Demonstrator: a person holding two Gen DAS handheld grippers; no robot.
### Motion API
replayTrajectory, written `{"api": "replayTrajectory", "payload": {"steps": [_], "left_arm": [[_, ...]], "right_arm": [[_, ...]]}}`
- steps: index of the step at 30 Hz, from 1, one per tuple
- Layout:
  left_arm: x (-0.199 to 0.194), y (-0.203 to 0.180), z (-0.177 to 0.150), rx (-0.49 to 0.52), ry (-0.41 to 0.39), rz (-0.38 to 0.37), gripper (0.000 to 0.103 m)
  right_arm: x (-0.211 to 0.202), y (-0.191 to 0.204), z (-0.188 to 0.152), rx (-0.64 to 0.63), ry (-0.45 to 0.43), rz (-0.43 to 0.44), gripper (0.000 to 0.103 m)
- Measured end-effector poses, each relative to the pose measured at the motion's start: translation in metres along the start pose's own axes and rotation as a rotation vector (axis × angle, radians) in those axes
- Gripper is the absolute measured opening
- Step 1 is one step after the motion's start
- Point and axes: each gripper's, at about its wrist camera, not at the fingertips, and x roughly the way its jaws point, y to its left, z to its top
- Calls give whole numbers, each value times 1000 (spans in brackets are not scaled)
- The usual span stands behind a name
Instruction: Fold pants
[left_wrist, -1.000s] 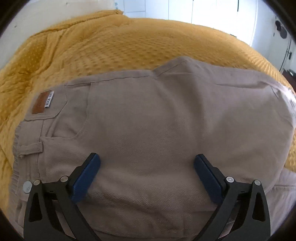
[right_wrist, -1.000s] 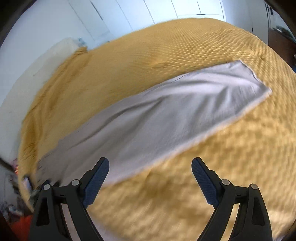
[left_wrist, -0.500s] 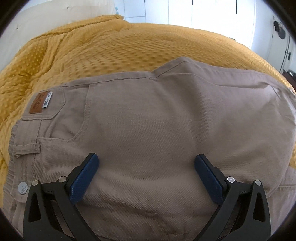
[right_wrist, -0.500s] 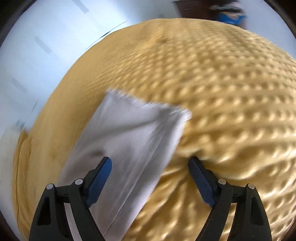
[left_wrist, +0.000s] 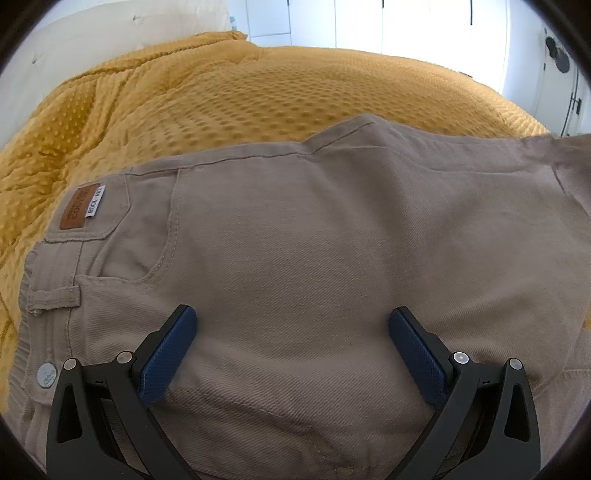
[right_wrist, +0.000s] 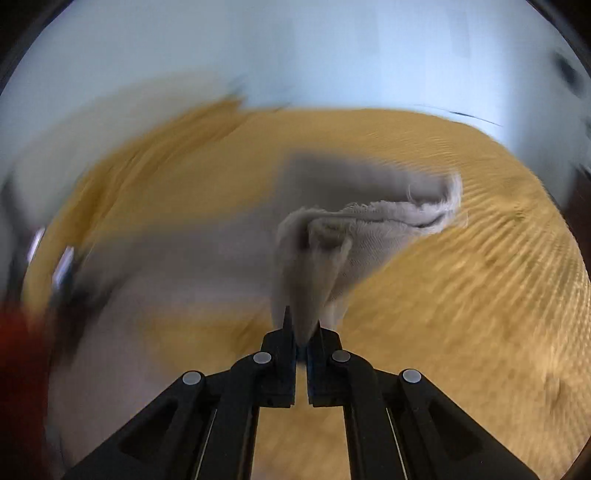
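Your left wrist view is sharp and evenly lit: daylight floods in from the white wall and doors at the top, blown out to near pure white there, and it falls softly on the yellow bedspread (left_wrist: 258, 110) and the pants (left_wrist: 314, 258) with only faint shadows along seams. Your right wrist view is another matter — heavy motion blur smears the bedspread (right_wrist: 480, 295) and the background into streaks, and only the pinched pant hem (right_wrist: 351, 236) and the right gripper (right_wrist: 302, 332) stay fairly crisp. Both pictures bulge with fisheye distortion and darken to a black ring at the edges — straight lines curve there.
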Motion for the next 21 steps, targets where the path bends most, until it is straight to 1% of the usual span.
{"api": "replayTrajectory", "payload": {"steps": [1,2,3,4,5,6,7,8,9,10,11,13,15,16,17,18,19,21], "left_arm": [[0,0,1,2,3,2,102],[0,0,1,4,5,4,102],[0,-1,1,6,8,7,102],[0,-1,2,11,14,11,102],[0,-2,2,14,21,16,102],[0,-3,3,21,26,24,102],[0,-3,4,24,30,29,102],[-1,-4,5,28,40,36,102],[-2,-4,7,32,54,42,102],[-4,-5,9,36,69,51,102],[-7,-5,11,41,94,60,102],[-17,-6,13,50,140,64,102],[-40,-6,9,57,154,36,102],[-54,-6,4,60,149,1,102],[-71,-7,-4,65,149,-51,102],[-84,-8,-12,69,151,-90,102],[-103,-9,-28,79,152,-141,102],[-127,-13,-55,104,156,-203,102]], "right_arm": [[-15,16,-30,-3,35,10,4],[-26,27,-60,23,80,5,4],[-39,29,-103,110,154,-49,4],[-46,24,-124,172,193,-100,4],[-57,10,-150,298,249,-188,16],[-80,-17,-167,507,263,-287,43],[-104,-31,-173,614,215,-372,55],[-127,-40,-175,679,142,-445,71],[-148,-45,-176,718,73,-499,76],[-162,-45,-175,738,28,-525,76],[-172,-44,-173,749,-3,-524,76],[-177,-27,-166,768,-55,-484,76],[-180,-5,-162,785,-121,-390,76],[-173,0,-157,784,-135,-353,76],[-171,12,-157,777,-158,-294,76],[-167,31,-156,763,-181,-223,76],[-164,41,-156,754,-187,-180,76],[-150,80,-156,729,-169,-14,76]]}}
